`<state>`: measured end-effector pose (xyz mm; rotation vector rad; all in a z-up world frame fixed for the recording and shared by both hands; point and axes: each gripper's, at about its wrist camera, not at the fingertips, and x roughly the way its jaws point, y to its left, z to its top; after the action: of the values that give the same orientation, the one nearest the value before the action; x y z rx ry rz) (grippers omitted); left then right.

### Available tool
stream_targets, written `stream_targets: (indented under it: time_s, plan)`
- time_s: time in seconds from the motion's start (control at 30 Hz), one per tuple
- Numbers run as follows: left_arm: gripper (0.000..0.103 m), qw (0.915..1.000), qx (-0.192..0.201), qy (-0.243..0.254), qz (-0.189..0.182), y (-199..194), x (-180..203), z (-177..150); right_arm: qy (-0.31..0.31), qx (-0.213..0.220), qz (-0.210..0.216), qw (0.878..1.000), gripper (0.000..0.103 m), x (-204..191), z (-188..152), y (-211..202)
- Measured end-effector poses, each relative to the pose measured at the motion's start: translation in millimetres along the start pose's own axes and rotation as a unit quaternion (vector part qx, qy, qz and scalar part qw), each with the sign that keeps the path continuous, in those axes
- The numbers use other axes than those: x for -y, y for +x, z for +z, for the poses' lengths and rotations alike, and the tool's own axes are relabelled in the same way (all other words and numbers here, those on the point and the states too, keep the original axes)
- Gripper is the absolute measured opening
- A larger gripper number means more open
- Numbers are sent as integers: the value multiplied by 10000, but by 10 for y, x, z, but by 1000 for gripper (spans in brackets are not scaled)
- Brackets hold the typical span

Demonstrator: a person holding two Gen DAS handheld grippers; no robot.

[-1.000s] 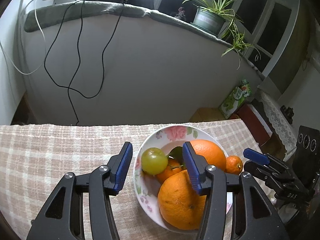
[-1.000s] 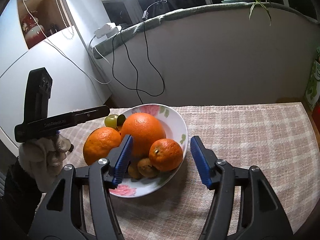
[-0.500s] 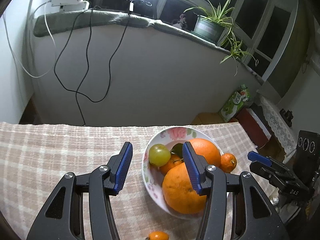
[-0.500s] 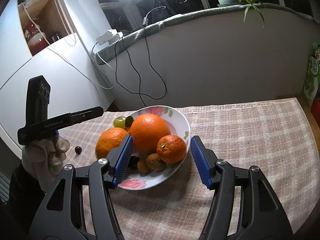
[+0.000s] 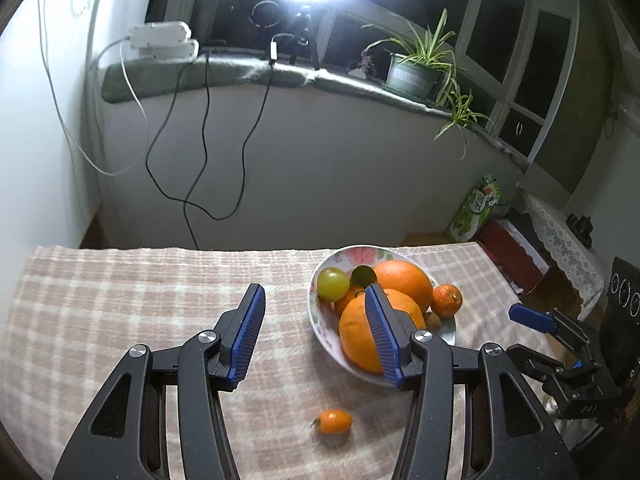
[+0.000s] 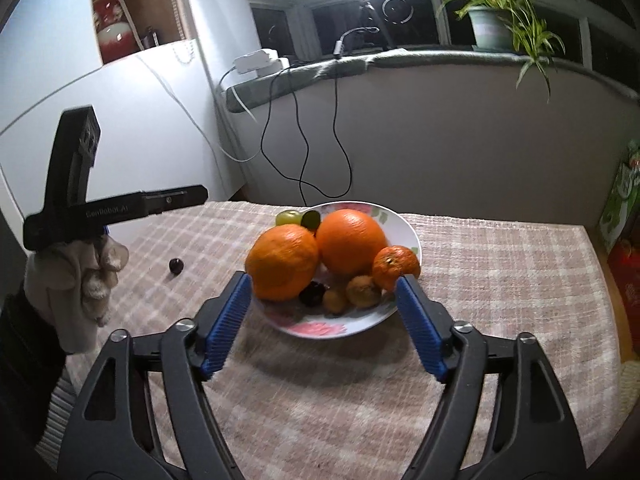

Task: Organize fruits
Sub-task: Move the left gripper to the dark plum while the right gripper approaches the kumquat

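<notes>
A flowered bowl [image 6: 320, 330] on the checked cloth holds two big oranges [image 6: 284, 262] [image 6: 352, 242], a mandarin [image 6: 396, 266], a green grape [image 6: 288, 217] and small brown and dark fruits. My right gripper [image 6: 324, 320] hovers before the bowl's near rim; its jaws are opening and the pads touch nothing. My left gripper [image 5: 316, 336] stands open and empty left of the bowl [image 5: 362, 252], its right finger in front of an orange [image 5: 360, 332]. A small orange fruit [image 5: 333, 421] lies on the cloth below it. A dark little fruit [image 6: 176, 265] lies left of the bowl.
A gloved hand [image 6: 68, 280] holds the left gripper at the left of the right wrist view. Behind the table's far edge [image 5: 200, 249] stands a wall with hanging cables [image 5: 204, 152], a potted plant [image 5: 412, 76] on the sill, and a green box [image 5: 476, 208] at the right.
Both grippers have drawn back and up from the bowl. The right jaws have spread wider. The small orange fruit and the dark fruit on the cloth have come into view.
</notes>
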<state>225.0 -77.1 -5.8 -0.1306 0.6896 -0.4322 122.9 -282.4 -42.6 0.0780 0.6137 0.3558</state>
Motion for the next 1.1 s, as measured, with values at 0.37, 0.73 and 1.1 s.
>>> stream_targets:
  time_s: [0.37,0.73,1.1]
  plan:
    - [67,9969,519,509,301,-513,236,-229,-282,185,-45,9994,88,-331,-114,-151]
    - [68,9931,688,779,542,-766,204,-399,-585,206,13,9981,102,-633,-186,-70]
    - [68,9954,251,-1,926,-766,-612,-828,-988,-273,304,9943,102,-945,-390,124]
